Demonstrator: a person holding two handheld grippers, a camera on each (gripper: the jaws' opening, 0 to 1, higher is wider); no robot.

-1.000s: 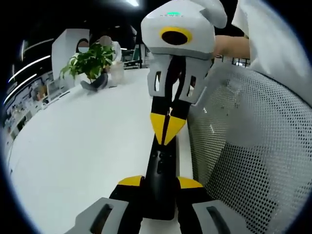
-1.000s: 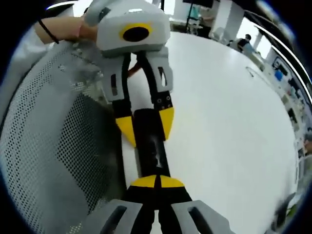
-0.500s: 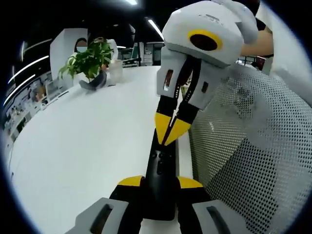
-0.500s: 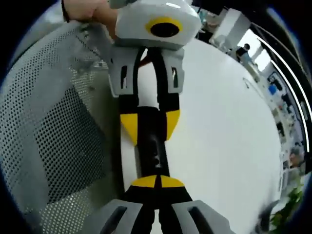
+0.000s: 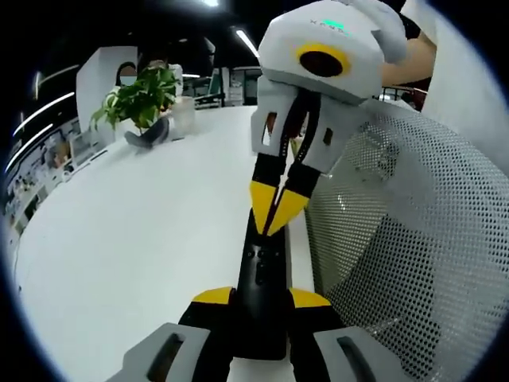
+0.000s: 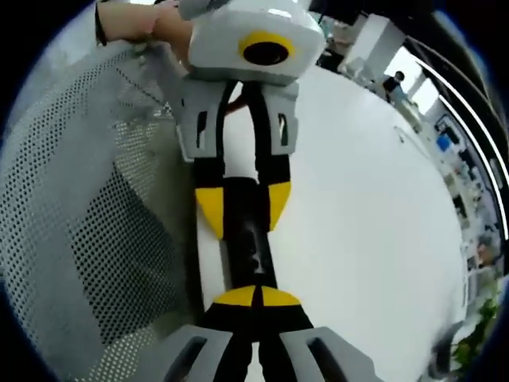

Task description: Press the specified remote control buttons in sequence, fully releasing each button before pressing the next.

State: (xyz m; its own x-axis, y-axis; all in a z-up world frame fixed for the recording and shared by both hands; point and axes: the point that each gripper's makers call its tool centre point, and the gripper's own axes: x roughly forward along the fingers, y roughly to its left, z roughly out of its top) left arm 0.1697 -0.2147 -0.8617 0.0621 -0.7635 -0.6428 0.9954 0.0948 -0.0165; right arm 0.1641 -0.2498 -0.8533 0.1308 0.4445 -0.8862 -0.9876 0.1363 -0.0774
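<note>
Largest first: the broad white counter (image 5: 135, 239) sits under everything, with a white perforated mesh chair back (image 5: 413, 239) along its near edge. Both look the same as a second ago apart from camera shift.

The slim black remote control (image 5: 262, 278) is held above the counter edge, just beside the mesh. The left hand-held gripper (image 5: 261, 306) has its yellow-tipped jaws clamped on the sides of the remote's near end. In the right gripper view the same remote (image 6: 245, 239) runs up to that gripper (image 6: 242, 208).

What changed: the right hand-held gripper (image 5: 274, 215), jaws pressed together into a single yellow point, was upright over the far end a second ago. It tilted half a second ago and is now angled, with the tip at or just above the far end of the remote. In the right gripper view its own tips (image 6: 256, 297) lie over the button face. Whether they are in contact with it I cannot tell.

Meaning, as I judge it: this is a press in progress or just lifting off. Full release is not confirmable from these frames.

Small stuff: the green potted plant (image 5: 141, 99) on the far left of the counter is unchanged.
</note>
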